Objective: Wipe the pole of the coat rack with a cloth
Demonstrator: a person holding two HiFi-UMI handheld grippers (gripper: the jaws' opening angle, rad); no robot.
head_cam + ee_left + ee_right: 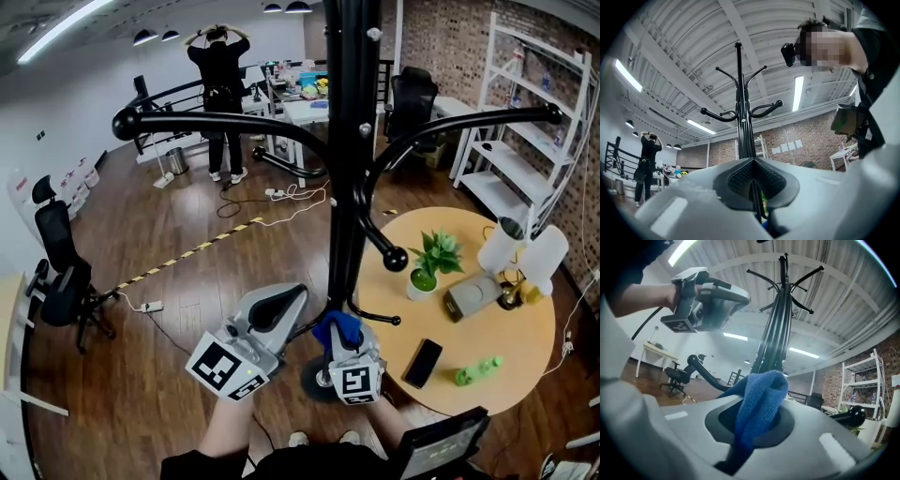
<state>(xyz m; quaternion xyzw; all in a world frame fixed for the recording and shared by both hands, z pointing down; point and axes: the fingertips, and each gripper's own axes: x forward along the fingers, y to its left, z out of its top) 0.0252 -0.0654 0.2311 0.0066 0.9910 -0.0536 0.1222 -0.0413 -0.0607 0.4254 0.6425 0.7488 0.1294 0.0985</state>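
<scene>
We hold our right tongs (341,339) clenched on a blue cloth (759,397). The cloth bunches up out of the jaws and lies against the lower part of the black pole (349,187) of the coat rack (127,122). In the right gripper view the pole rises from just behind the cloth towards its curved hooks. Our left tongs (751,161) are clenched with nothing in them: the two ribbed pads meet at the tip, with only a thin slit lower down, and the pole stands beyond them. In the head view the left tongs sit just to the left of the pole and beside the right tongs, and we cannot tell whether they touch the pole. In the right gripper view they show above and to the left of the cloth. To the right of the rack stands a round wooden table (506,347) carrying a small potted plant (427,267), a dark phone (423,363) and a green object (478,371) that we cannot make out. On the wooden floor (187,281) an office chair (61,272) stands well off to the left, and a person (220,84) stands far back with both arms raised.
</scene>
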